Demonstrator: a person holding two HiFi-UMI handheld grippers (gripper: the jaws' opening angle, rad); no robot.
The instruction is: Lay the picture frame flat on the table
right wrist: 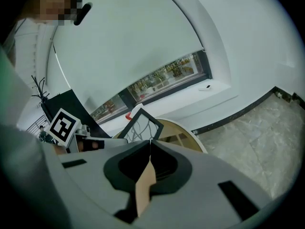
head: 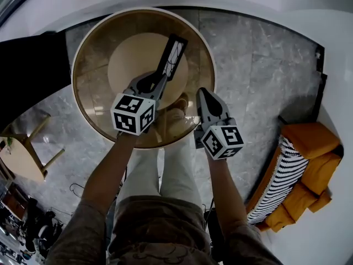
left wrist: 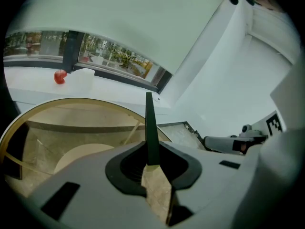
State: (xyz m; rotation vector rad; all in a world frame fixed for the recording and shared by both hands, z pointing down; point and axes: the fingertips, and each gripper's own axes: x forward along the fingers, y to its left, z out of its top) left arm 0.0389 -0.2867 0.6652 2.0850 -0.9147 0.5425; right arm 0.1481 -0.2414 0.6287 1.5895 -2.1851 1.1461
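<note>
The left gripper (head: 161,80) is clamped on one edge of the frame (head: 173,54), which is held tilted over the table (head: 78,65); contact with the top cannot be made out. The right gripper (head: 202,94) is pressed together on nothing, just beside. The frame is judged light, stiff and thin, and its pale pane with dark branching lines possibly fragile, so the black border is best gripped. The table is round, glass-topped and wood-rimmed.

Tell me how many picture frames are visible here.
1. The black rectangular picture frame is gripped in the left tongs, over the round glass table. Another could be hidden under the arms.
</note>
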